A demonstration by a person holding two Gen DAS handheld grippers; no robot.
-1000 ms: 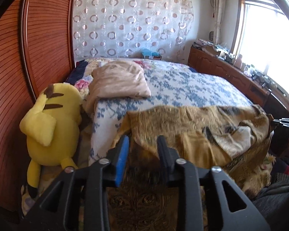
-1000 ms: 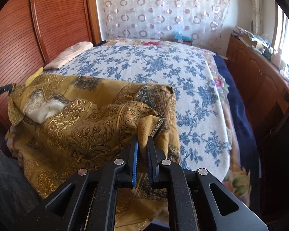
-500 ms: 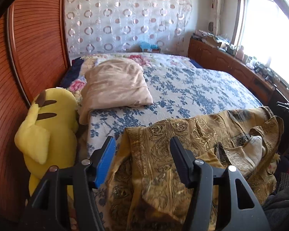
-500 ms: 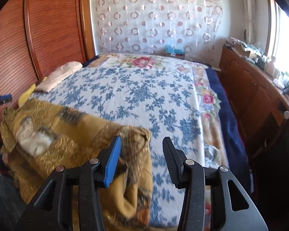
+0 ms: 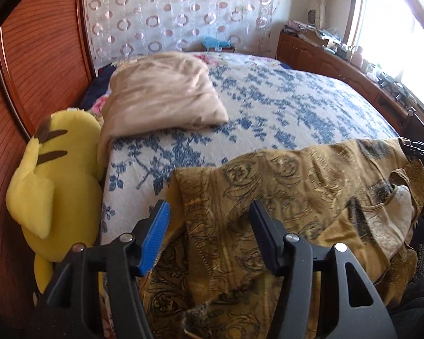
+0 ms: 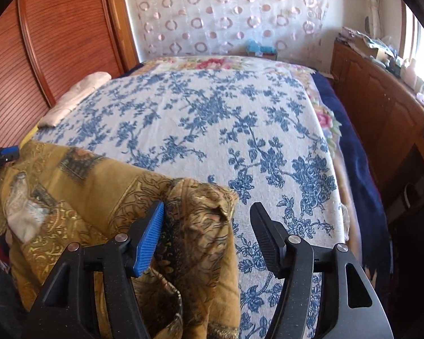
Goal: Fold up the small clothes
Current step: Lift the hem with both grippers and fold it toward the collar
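So both claws just let go of the garment (image 5: 282,197). A second back the right gripper (image 6: 206,226) was pinched tight on a bunched corner of that gold patterned cloth, and the left gripper (image 5: 209,226) was a good bit narrower too; now the left one stands released with fabric lying under the gap and neither pad pressing on it, and the right one's jaws are opening further as I look, the cloth's folded corner sitting loose between them, nearer the blue pad. The garment itself got dragged up and dropped on the near edge of the bed (image 6: 212,118), spread across the blue-flowered cover, with part of it hanging off the front edge (the pale lining patch shows toward the left gripper's far side, so it's not lying flat or neat yet). My read: that was the lay-it-out step, and actual folding hasn't started. Next would probably be smoothing it and re-grabbing an edge or sleeve. Pillow (image 5: 161,93) and the yellow plush (image 5: 56,186) are off to the side, well apart from the cloth, so nothing's in the way.
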